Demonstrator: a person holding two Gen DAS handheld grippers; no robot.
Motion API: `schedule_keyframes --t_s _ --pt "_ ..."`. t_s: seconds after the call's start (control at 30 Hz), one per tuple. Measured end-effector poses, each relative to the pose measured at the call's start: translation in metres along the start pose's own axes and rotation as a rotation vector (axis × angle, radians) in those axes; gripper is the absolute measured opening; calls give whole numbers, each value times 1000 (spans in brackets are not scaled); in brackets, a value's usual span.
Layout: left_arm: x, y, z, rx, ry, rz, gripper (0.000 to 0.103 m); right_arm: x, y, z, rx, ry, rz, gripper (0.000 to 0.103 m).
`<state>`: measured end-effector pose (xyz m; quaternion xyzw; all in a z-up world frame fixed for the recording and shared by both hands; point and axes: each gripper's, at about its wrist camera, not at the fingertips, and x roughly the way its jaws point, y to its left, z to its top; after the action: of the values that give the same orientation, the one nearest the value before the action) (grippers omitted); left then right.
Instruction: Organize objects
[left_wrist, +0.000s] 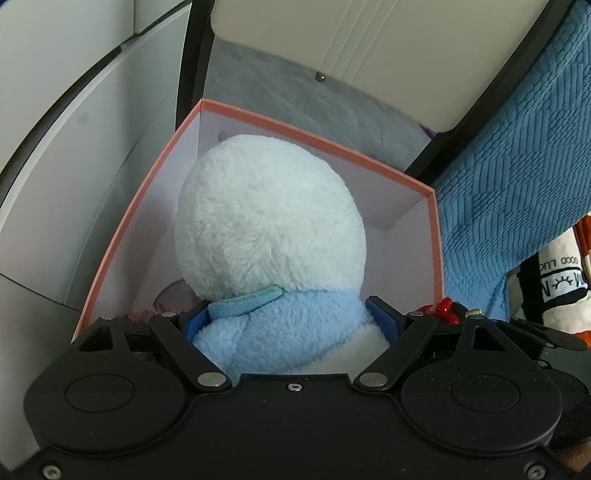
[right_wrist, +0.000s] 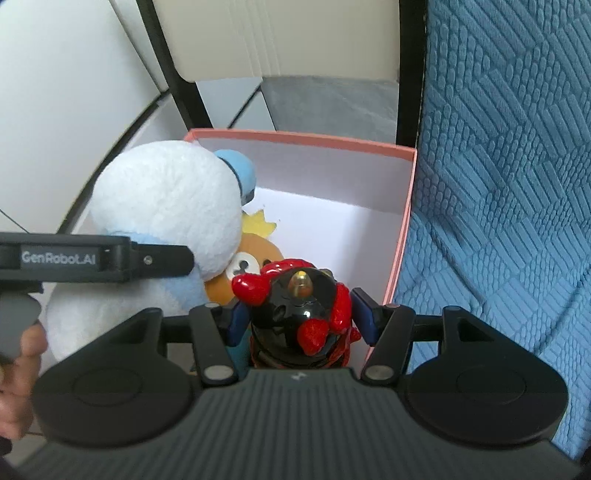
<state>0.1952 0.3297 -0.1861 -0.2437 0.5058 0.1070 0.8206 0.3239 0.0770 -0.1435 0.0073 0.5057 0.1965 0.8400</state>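
- My left gripper (left_wrist: 291, 317) holds a fluffy white plush toy with a pale blue body (left_wrist: 269, 221); the blue fingers (left_wrist: 382, 317) stand wide and press into the blue fleece on either side.
- The plush's round white head rises straight ahead of my left fingers, over the open pink-rimmed cardboard box with white inner walls (left_wrist: 325, 146).
- From my right wrist view, the same plush sits to the left of my right tool, its small blue cap (right_wrist: 240, 173) pointing toward the box's far wall.
- My right gripper (right_wrist: 301, 317) is closed at a middling width on a glossy black figurine with red lobed trim and an amber dome on top (right_wrist: 299, 306); the blue fingers (right_wrist: 364, 314) flank it on both sides.
- The figurine hangs just ahead of my right fingers, above the box floor near its right wall.
- A round orange-brown plush with a white muzzle and yellow crown (right_wrist: 251, 251) lies inside the box, between the white plush and the figurine.
- A blue textured woven fabric (right_wrist: 498, 184) stands just beside the box, to the right of my right tool.
- In the left wrist view, a white cloth item with black print (left_wrist: 554, 288) lies to the far right, beyond the blue fabric.
- A hand (right_wrist: 18, 380) grips the left tool's handle at the lower left of the right wrist view.
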Motion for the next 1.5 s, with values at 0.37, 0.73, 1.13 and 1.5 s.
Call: schedule_keyframes --t_s 0.37,0.73,1.13,1.5 --pt "-54 -19 -1 62 -94 -5 89 -24 -5 7 28 -40 52 79" --pt "-149 -52 -24 125 -241 6 92 -127 -5 17 7 -165 80 79" --pt "-244 -84 -85 142 -354 -11 99 -224 6 -22 -21 -277 145 79" --pt "-277 -80 -165 127 -379 2 102 -268 6 -89 -35 -327 146 81"
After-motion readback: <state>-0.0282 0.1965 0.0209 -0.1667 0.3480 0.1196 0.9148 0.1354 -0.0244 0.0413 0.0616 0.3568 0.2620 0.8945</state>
